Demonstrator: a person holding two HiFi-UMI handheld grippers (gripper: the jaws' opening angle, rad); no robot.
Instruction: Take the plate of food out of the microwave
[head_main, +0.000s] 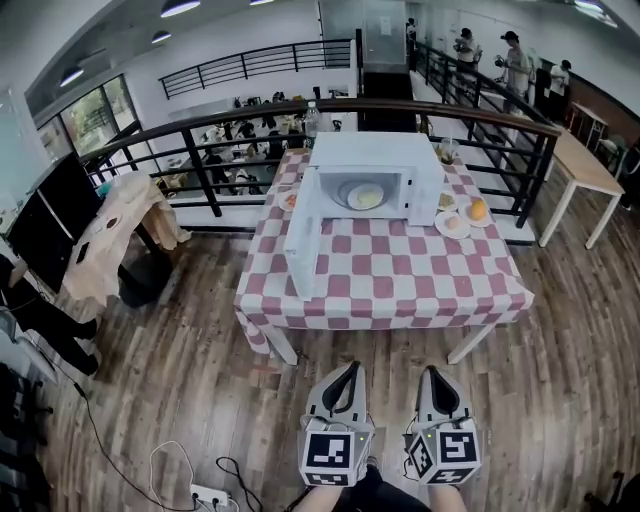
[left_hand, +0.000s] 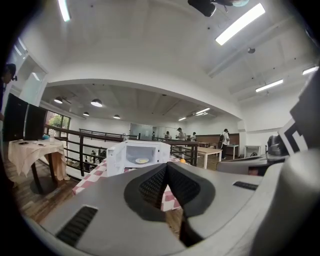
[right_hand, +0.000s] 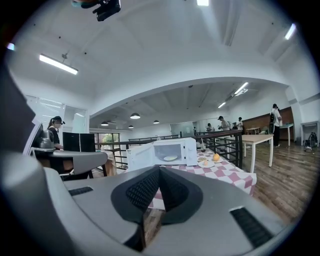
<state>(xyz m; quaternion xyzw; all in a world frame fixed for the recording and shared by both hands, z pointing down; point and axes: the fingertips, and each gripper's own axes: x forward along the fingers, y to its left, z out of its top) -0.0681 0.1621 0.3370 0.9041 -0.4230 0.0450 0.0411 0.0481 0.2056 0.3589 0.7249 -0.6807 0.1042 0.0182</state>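
A white microwave (head_main: 385, 170) stands at the far side of a table with a red-and-white checked cloth (head_main: 400, 280). Its door (head_main: 302, 238) hangs open to the left. Inside lies a plate of pale food (head_main: 365, 197), also seen in the left gripper view (left_hand: 142, 161) and the right gripper view (right_hand: 170, 158). Both grippers are held over the wooden floor, well short of the table's near edge and pointing at it. The left gripper (head_main: 352, 368) (left_hand: 166, 165) is shut and empty. The right gripper (head_main: 431, 372) (right_hand: 159, 168) is likewise shut with nothing in it.
Small plates of food (head_main: 452, 223) and an orange (head_main: 478, 209) sit right of the microwave. A dark railing (head_main: 200, 125) runs behind the table. A cloth-draped table (head_main: 120, 225) stands left, a wooden one (head_main: 585, 165) right. A power strip with cables (head_main: 208, 493) lies on the floor.
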